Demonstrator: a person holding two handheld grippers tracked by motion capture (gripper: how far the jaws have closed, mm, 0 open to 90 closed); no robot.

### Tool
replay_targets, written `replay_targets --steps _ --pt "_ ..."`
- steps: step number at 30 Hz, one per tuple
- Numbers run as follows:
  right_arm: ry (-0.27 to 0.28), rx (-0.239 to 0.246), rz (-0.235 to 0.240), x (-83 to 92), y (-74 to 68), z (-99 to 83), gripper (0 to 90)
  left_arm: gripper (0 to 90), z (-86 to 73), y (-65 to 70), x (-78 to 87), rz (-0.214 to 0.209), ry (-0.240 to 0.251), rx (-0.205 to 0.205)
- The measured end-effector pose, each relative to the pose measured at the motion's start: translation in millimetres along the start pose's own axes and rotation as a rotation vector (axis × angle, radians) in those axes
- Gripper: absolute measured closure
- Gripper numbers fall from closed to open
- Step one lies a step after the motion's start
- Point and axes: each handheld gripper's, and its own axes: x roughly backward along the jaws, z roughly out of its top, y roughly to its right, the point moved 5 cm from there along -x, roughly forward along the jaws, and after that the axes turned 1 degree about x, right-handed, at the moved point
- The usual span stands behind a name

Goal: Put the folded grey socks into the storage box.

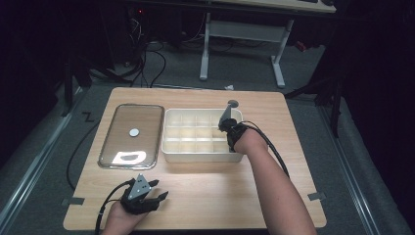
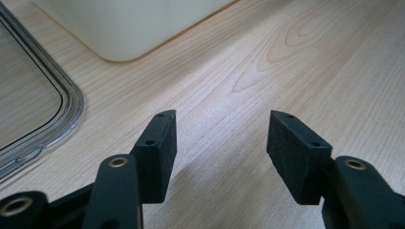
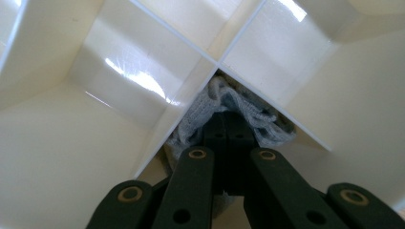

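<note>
Left gripper (image 1: 155,190) rests low on table (image 1: 205,191), jaws spread, empty. Clear lid (image 1: 131,134) lies left of cream divided box (image 1: 201,134). Right gripper (image 3: 226,128), jaws pinching crumpled grey cloth (image 3: 200,112), sits inside a compartment; the high view hides the cloth.

The person's right forearm (image 1: 276,181) stretches forward from the bottom edge, bare to the elbow, its hand (image 1: 243,138) gripping the right gripper (image 1: 226,123), which tips downward with its grey plate raised. In the right gripper view its black jaws meet, pads pressed together. The left hand (image 1: 126,210) sits low near the bottom edge, holding the left gripper (image 1: 160,190) level and pointing right of forward; in the left gripper view its two jaws stand well apart, a wide gap between the pads (image 2: 160,152).
</note>
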Motion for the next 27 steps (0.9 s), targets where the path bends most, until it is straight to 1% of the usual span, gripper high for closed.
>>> replay_targets --steps 2,3,5,6,8,9,12,13,14,16,17,18,19,20,21,22,23,24,25,26,27 --pt "0.005 -0.003 -0.002 -0.2 -0.2 -0.2 90.0 44.2 0.0 0.2 0.1 0.0 0.0 0.0" --pt "0.006 -0.012 0.0 -0.1 -0.6 -0.6 90.0 44.2 0.1 0.4 0.3 0.0 0.001 0.001" --pt "0.016 0.003 0.004 0.1 1.3 -1.1 90.0 44.2 0.1 0.6 0.7 0.0 0.001 0.002" --pt "0.016 -0.005 0.009 0.4 1.1 -1.8 90.0 44.2 -0.1 0.3 0.8 0.0 0.0 0.002" --pt "0.024 -0.001 0.017 1.3 2.1 -2.4 90.0 44.2 -0.1 -0.1 0.9 -0.001 0.0 0.004" --pt "0.025 -0.012 0.019 2.4 1.8 -3.3 90.0 44.2 -0.1 -0.5 1.0 0.0 0.0 0.005" --pt "0.039 -0.004 0.023 7.7 3.1 -6.3 87.9 44.2 0.0 -1.2 0.8 0.001 0.001 0.005" --pt "0.049 -0.022 0.028 13.6 3.2 -9.4 85.7 44.2 -0.1 -1.3 0.5 0.002 0.0 0.005" --pt "0.069 -0.013 0.021 17.3 4.5 -10.2 85.2 44.2 -0.1 -1.1 0.3 0.002 0.002 0.004" --pt "0.109 -0.021 0.022 25.5 4.4 -12.4 83.6 44.2 0.3 -0.7 0.2 0.002 0.003 -0.001" --pt "0.109 -0.021 0.022 25.5 4.4 -12.4 83.6 44.2 0.3 -0.7 0.2 0.002 0.003 -0.001" --pt "0.143 -0.017 0.016 33.1 5.6 -15.1 82.7 44.2 0.7 -0.9 0.0 0.003 0.003 -0.003" --pt "0.153 -0.031 0.02 35.6 4.8 -16.2 82.5 44.2 0.9 -1.2 0.3 0.002 -0.002 -0.002" --pt "0.153 -0.031 0.02 35.6 4.8 -16.2 82.5 44.2 1.0 -1.5 0.3 -0.001 -0.004 0.001" --pt "0.17 -0.032 0.019 39.0 5.0 -17.5 82.5 44.2 1.2 -1.5 -0.1 -0.002 0.0 0.005" --pt "0.192 -0.029 0.021 42.1 5.2 -18.5 81.7 44.2 1.2 -1.7 -0.1 -0.003 -0.002 0.004" --pt "0.229 -0.04 0.024 48.3 4.8 -21.3 80.5 44.2 1.0 -1.6 -0.1 -0.002 -0.002 0.006" --pt "0.229 -0.04 0.024 48.3 4.8 -21.3 80.5 44.2 1.0 -1.6 -0.1 -0.002 -0.002 0.006" --pt "0.252 -0.032 0.033 50.8 5.3 -23.1 78.8 44.3 0.8 -1.3 0.4 -0.006 -0.003 0.006" --pt "0.252 -0.032 0.033 50.8 5.3 -23.1 78.8 44.3 0.8 -1.3 0.4 -0.006 -0.003 0.006" --pt "0.269 -0.029 0.029 51.5 5.4 -25.3 77.8 44.3 1.2 -1.1 0.7 -0.006 0.002 0.008"
